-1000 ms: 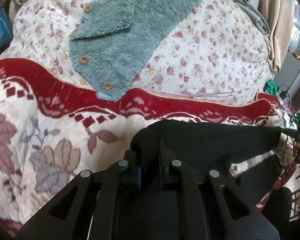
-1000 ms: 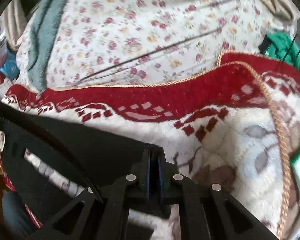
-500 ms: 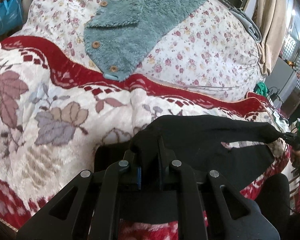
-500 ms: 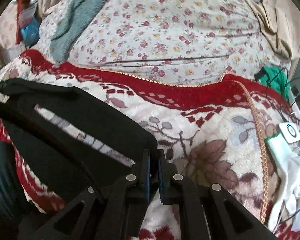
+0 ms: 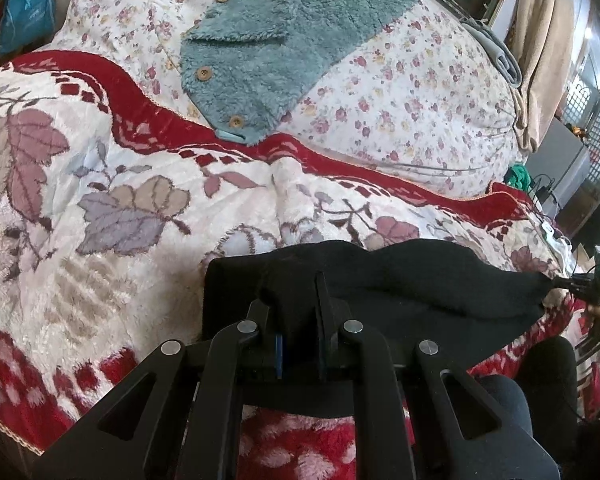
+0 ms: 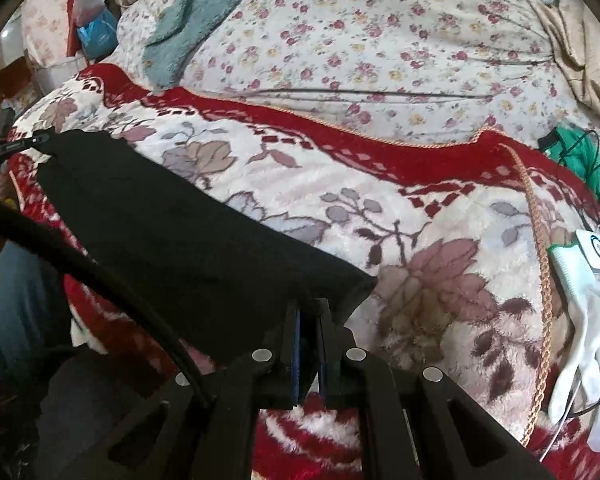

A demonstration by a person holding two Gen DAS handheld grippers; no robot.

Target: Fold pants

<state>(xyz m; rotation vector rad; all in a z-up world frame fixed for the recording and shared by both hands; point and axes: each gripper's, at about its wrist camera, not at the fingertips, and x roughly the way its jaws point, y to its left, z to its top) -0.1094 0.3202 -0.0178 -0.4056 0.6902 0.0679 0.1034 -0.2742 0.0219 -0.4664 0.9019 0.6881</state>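
Across the near edge of the bed, you have the black pants (image 5: 400,280) stretched between both tools. Your left tool (image 5: 296,300) is clamped on one bunched corner, and your right tool (image 6: 308,316) is closed tight on the opposite corner. A second ago the cloth hung clear with blanket showing through a gap below it; now it has come down and forward, its lower part draping onto the red-and-cream blanket (image 5: 100,208), so the lay-down looks nearly done. The top edge sags a little in the middle; I'd judge it wants more tension before release. Ahead, the blanket is open up to its red border. The teal fleece garment (image 5: 284,40) lies well beyond, and the white glove (image 6: 588,328) and cables sit near the right edge.
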